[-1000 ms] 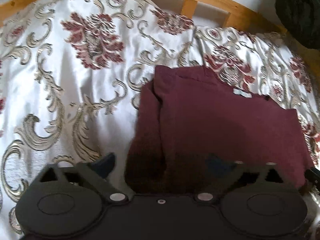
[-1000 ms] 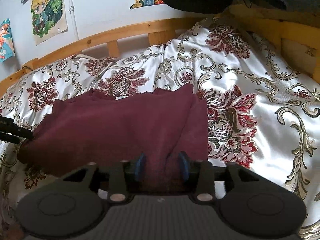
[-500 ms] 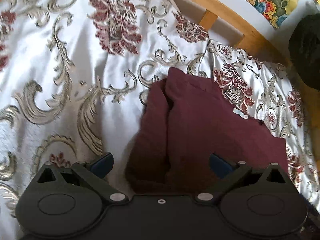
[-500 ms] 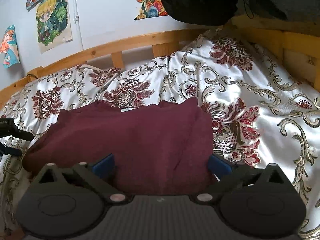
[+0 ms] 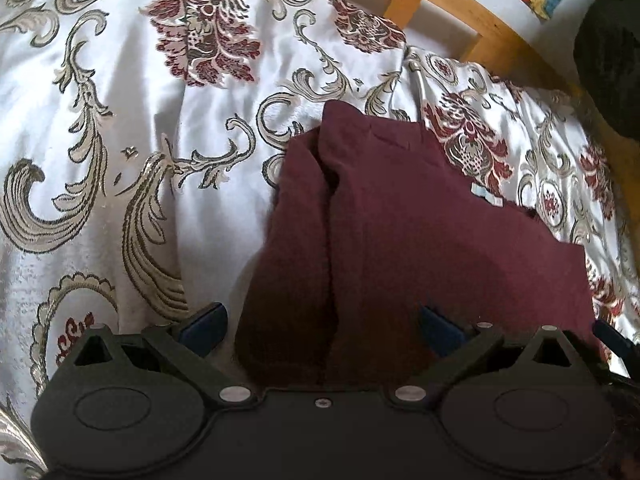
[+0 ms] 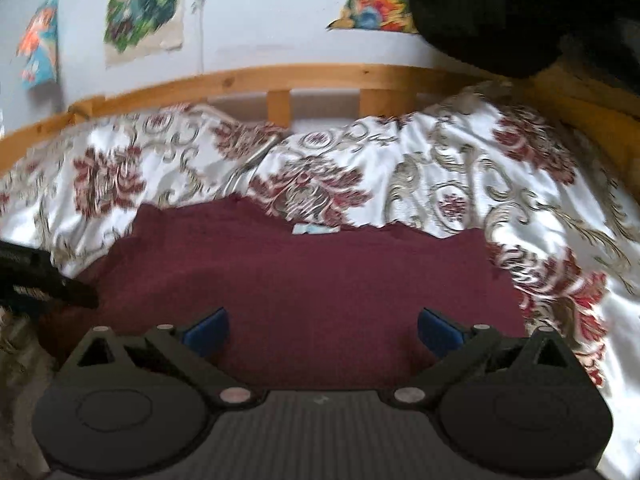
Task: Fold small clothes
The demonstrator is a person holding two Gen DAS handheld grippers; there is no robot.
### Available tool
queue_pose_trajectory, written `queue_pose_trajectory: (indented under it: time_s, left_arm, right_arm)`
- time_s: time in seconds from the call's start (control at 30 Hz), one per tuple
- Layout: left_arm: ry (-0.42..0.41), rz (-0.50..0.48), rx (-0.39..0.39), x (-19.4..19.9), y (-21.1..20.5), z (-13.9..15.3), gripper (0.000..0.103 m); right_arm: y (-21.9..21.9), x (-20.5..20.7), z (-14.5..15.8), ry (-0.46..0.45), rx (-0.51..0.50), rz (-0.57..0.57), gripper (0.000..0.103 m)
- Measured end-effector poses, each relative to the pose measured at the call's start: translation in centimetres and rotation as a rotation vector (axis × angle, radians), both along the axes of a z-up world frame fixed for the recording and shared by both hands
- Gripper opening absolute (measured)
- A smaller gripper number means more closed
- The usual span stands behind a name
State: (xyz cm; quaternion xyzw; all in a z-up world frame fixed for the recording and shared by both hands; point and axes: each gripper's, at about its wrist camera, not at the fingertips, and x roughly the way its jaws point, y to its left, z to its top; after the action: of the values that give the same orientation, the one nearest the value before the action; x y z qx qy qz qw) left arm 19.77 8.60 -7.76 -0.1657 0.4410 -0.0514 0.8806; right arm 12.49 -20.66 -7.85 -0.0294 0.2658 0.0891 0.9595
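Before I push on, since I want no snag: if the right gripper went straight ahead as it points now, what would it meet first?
Most likely the maroon garment itself. The right gripper is open, with the cloth spread between and ahead of its fingers. Beyond lies the patterned bedspread, then the wooden bed rail. Depth is unclear.

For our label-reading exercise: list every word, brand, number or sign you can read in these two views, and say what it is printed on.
No text can be read in either view.
Pale tag at the neckline of the maroon garment: too small and blurred to read.
Cartoon posters on the wall: pictures only, motion-blurred, no lettering legible.
Left gripper and right gripper: no markings seen.
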Motion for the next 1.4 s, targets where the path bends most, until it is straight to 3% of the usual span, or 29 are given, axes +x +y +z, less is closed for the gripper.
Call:
queue_pose_trajectory:
  time_s: [0.13,0.47,0.73,1.4]
  left_arm:
    - [0.000,-0.003,0.008,-0.1,0.0,0.0,0.102]
    - [-0.005,0.009,0.036,0.5,-0.7,-0.1,0.102]
    - [-0.053,-0.080,0.144,1.5,-2.1,-0.7,0.102]
    - [-0.002,-0.104,0.174,2.4,-2.5,-0.4,0.102]
  right_arm:
    - [1.2,-0.2,-1.6,0.025,-0.083,0.027,0.103]
    - [0.5,-1.0,-3.5,0.000,-0.016,0.010,0.102]
    - [-0.1,-0.8,-3.8,0.003,0.024,0.015,0.103]
    - [-0.2,-0.9,-3.8,0.002,0.031,0.013,0.103]
